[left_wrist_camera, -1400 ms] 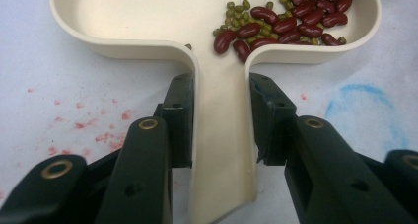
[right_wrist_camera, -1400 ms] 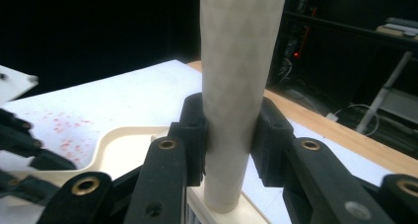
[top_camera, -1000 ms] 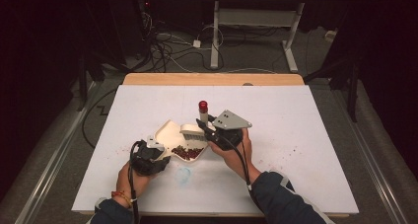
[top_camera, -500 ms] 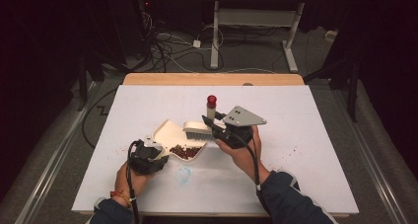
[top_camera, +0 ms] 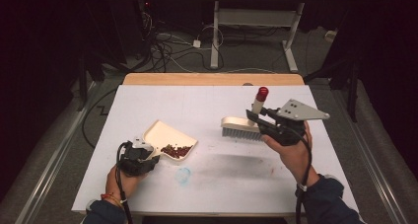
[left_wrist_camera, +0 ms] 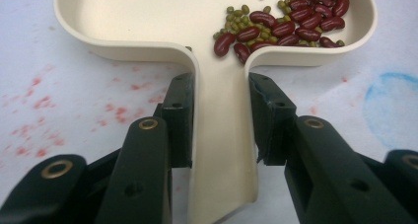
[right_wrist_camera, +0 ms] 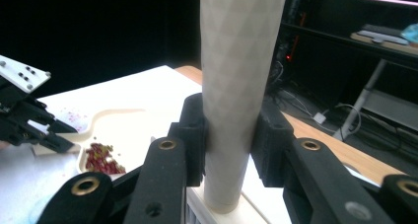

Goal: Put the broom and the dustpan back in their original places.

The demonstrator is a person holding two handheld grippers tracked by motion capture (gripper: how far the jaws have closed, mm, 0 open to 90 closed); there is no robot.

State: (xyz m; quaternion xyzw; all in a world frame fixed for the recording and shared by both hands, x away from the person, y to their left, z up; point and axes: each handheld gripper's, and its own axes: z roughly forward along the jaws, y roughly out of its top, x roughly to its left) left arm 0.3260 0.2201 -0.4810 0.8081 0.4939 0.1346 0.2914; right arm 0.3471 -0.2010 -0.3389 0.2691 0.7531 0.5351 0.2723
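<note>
White table [top_camera: 207,105] | left gripper [left_wrist_camera: 219,118] clamps cream dustpan [left_wrist_camera: 148,17] | right gripper [right_wrist_camera: 229,135] clamps brush [top_camera: 242,128]

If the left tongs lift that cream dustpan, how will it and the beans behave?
The cream plastic dustpan looks rigid and probably light. The left tongs clamp its narrow handle, so it may twist. The loose red and green beans would likely roll towards the handle if it tips back.

My right gripper [top_camera: 257,121] carries the brush [top_camera: 242,127] away from the dustpan [top_camera: 162,135], rightward across the bench [top_camera: 212,105]. A second ago its bristles sat at the pan's edge by the beans [top_camera: 176,150]; now it is well apart from the pan, lifted, with its red-tipped handle more upright. My right hand [top_camera: 291,152] has shifted right with it.
</note>
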